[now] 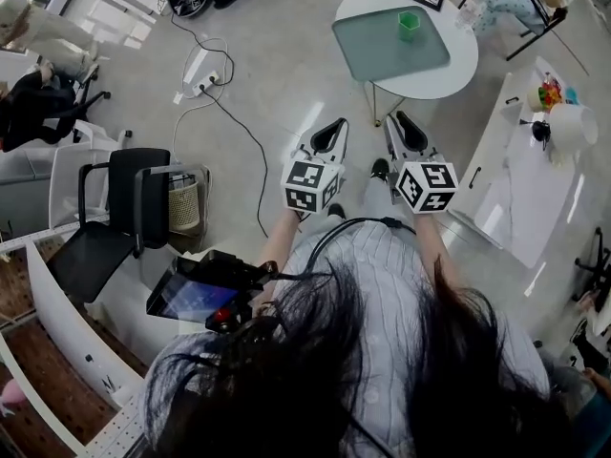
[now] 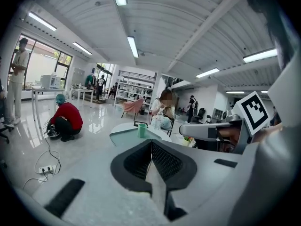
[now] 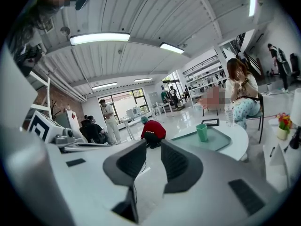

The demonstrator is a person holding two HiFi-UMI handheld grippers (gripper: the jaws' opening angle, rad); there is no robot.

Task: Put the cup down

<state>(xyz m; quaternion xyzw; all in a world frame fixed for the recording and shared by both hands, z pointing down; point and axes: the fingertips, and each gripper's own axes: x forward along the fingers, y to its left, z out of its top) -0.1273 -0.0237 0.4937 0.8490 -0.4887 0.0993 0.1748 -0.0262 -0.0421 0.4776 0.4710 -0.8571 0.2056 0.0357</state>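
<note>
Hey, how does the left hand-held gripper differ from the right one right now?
The left hand-held gripper has its jaws meeting at the tips; the right hand-held gripper has its jaws apart, with a clear gap. The green cup sits almost straight ahead of the left one, but off to the right of the right one. Both are empty and point toward the round table.

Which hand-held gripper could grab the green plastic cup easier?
Probably the right hand-held gripper: the green plastic cup looks nearer to it, and its jaws stand apart; the left hand-held gripper is shut.
</note>
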